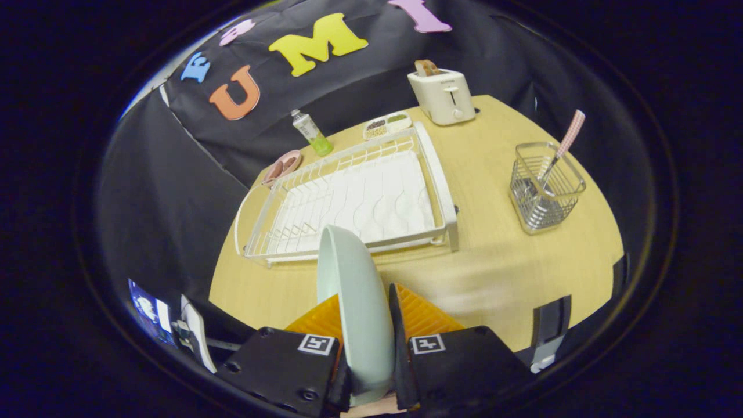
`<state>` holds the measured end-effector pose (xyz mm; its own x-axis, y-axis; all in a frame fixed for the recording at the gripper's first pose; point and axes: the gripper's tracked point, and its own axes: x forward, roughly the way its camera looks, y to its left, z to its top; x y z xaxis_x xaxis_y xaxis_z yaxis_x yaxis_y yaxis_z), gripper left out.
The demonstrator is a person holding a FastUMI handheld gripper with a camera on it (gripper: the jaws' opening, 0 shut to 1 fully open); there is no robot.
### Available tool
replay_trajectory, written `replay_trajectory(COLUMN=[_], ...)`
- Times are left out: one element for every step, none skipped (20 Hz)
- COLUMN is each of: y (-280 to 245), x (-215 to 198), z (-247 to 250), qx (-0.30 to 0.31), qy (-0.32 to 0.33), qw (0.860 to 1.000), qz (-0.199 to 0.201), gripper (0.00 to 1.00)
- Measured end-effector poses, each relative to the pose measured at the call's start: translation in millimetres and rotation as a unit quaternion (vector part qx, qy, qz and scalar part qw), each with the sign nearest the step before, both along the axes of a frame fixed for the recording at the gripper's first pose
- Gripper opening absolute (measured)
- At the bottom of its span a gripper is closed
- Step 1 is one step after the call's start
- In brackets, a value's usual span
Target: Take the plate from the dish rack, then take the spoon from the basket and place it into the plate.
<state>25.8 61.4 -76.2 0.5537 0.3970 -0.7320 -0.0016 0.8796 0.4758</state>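
Right up close, the gripper (pixel 367 325) has its ribbed orange fingers (pixel 421 316) clamped on a smooth pale-green plate (pixel 355 302), held on edge between them above the light wooden table (pixel 493 278). Just ahead sits the white wire dish rack (pixel 354 200) with its wavy drain tray. Beyond its far left corner, a small pink dish (pixel 282 166) and a clear bottle (pixel 312 133). Ahead and to the right, a square metal mesh basket (pixel 545 188) holds the spoon (pixel 562 148), checked pink handle leaning out. Far back, a cream toaster (pixel 442 94).
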Motion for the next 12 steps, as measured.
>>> replay_trajectory(y=[-2.3, -4.9, -7.0, -7.3, -8.0, -11.1, -14.7, -18.3, -18.4, -20.0, -20.9, -24.0], x=[-1.1, -1.4, -1.9, -1.7, -2.3, -1.3, 0.0, 2.7, 4.2, 6.8, 9.4, 12.8], z=[-8.8, -16.2, -21.2, -26.4, -31.5, -37.0, -42.6, -45.8, -49.1, -51.8, -53.9, -54.9], qx=[0.007, 0.012, 0.021, 0.034, 0.05, 0.066, 0.077, 0.095, 0.111, 0.123, 0.132, 0.137], qy=[0.008, 0.012, 0.013, 0.017, 0.021, 0.024, 0.028, 0.032, 0.037, 0.041, 0.039, 0.035], qw=[1.0, 1.0, 1.0, 0.999, 0.998, 0.997, 0.996, 0.993, 0.991, 0.989, 0.988, 0.987], qz=[-0.004, -0.01, -0.017, -0.024, -0.029, -0.037, -0.046, -0.055, -0.062, -0.066, -0.068, -0.072], gripper=[0.34, 0.35, 0.35, 0.35, 0.35, 0.35, 0.35, 0.35, 0.35, 0.35, 0.35, 0.36])
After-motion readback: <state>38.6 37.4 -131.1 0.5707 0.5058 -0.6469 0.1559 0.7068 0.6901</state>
